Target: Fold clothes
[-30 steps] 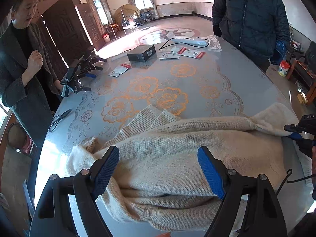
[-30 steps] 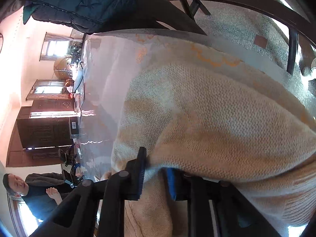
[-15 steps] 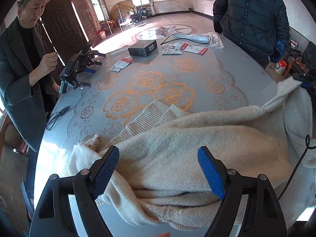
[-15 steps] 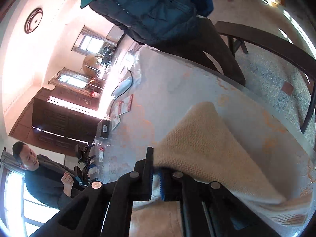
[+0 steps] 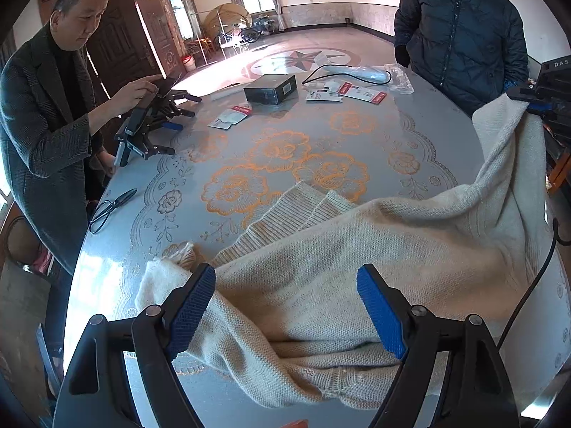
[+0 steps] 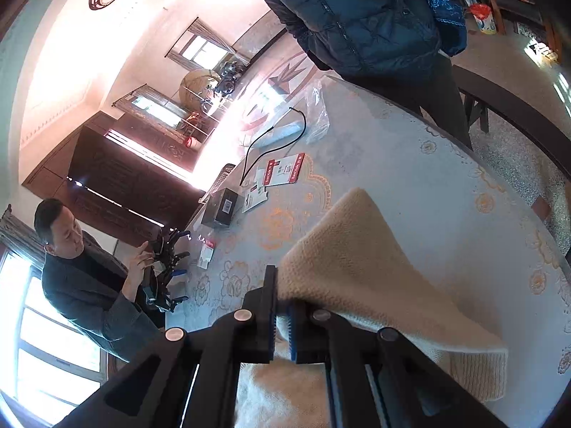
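A cream knitted sweater (image 5: 357,256) lies crumpled on the near part of the grey flowered tablecloth (image 5: 285,135). My left gripper (image 5: 285,306) is open, its blue pads spread wide above the sweater's near edge, holding nothing. My right gripper (image 6: 282,306) is shut on an edge of the sweater (image 6: 349,267) and holds it lifted off the table. In the left wrist view the right gripper (image 5: 535,103) shows at the far right, with the cloth hanging from it.
A black box (image 5: 271,89), red-and-white cards (image 5: 360,91), a cable and a plastic bag lie at the far side. Scissors (image 5: 110,207) lie at the left edge. A man with another gripper (image 5: 150,125) stands left; a person in a dark jacket (image 5: 464,35) stands at the far right.
My right gripper has lifted the sweater's edge up off the table and carried it higher and farther out. The left gripper has stayed open over the near edge.
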A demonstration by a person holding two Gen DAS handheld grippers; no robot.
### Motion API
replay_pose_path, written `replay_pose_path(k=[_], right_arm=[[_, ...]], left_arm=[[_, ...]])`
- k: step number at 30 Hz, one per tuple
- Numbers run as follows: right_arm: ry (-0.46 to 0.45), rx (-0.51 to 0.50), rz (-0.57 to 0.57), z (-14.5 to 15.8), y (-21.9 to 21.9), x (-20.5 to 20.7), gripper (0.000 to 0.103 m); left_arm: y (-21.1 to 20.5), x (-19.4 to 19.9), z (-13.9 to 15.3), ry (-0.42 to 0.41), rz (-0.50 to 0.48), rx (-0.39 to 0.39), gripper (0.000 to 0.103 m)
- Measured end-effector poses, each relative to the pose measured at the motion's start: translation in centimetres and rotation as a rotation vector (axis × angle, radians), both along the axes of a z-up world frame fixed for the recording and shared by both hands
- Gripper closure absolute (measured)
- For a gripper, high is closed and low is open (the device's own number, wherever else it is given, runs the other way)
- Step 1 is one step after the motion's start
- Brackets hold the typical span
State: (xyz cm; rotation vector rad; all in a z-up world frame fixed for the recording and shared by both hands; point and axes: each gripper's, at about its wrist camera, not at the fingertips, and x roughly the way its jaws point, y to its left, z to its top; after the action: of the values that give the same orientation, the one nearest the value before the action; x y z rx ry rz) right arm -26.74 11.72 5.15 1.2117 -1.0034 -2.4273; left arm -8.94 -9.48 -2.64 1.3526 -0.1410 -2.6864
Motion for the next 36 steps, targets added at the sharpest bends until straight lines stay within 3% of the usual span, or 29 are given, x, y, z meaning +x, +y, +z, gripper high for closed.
replay_pose_path(k=[7, 11, 16, 20, 24, 27, 28, 29, 32, 36], right_arm=[[0.123, 0.070, 0.123, 6.6, -5.9, -3.0, 0.100], [0.199, 0.116, 0.238, 10.5, -12.2, -5.3, 0.100], [0.251, 0.162, 0.395, 12.8, -22.1, -7.3, 0.100], [0.273, 0.207, 0.504, 12.3, -29.5, -8.2, 0.100], [0.266, 0.258, 0.643, 9.4, -36.4, -8.5, 0.099], [0.230, 0.296, 0.769, 6.4, -41.5, -8.5, 0.085], [0.196, 0.337, 0.803, 5.0, -42.6, -8.4, 0.076], [0.157, 0.383, 0.834, 3.4, -43.7, -8.3, 0.076], [0.167, 0.472, 0.867, 1.5, -43.5, -7.1, 0.076], [0.324, 0.562, 0.856, 3.8, -37.8, -3.8, 0.074]], left_arm=[[-1.6, 0.3, -0.4, -0.012, 0.038, 0.004, 0.020], [-3.3, 0.8, -0.6, -0.014, 0.081, 0.007, 0.020], [-6.6, 1.7, -1.3, -0.029, 0.166, 0.017, 0.020], [-9.6, 2.6, -2.3, -0.051, 0.255, 0.033, 0.020], [-12.1, 3.7, -3.6, -0.075, 0.331, 0.045, 0.020], [-13.3, 4.4, -4.6, -0.099, 0.369, 0.052, 0.020], [-13.6, 4.5, -5.0, -0.108, 0.379, 0.055, 0.020], [-14.0, 4.6, -5.2, -0.116, 0.385, 0.058, 0.020], [-14.7, 4.7, -5.9, -0.122, 0.399, 0.053, 0.020], [-15.4, 3.9, -6.5, -0.109, 0.393, 0.006, 0.020]])
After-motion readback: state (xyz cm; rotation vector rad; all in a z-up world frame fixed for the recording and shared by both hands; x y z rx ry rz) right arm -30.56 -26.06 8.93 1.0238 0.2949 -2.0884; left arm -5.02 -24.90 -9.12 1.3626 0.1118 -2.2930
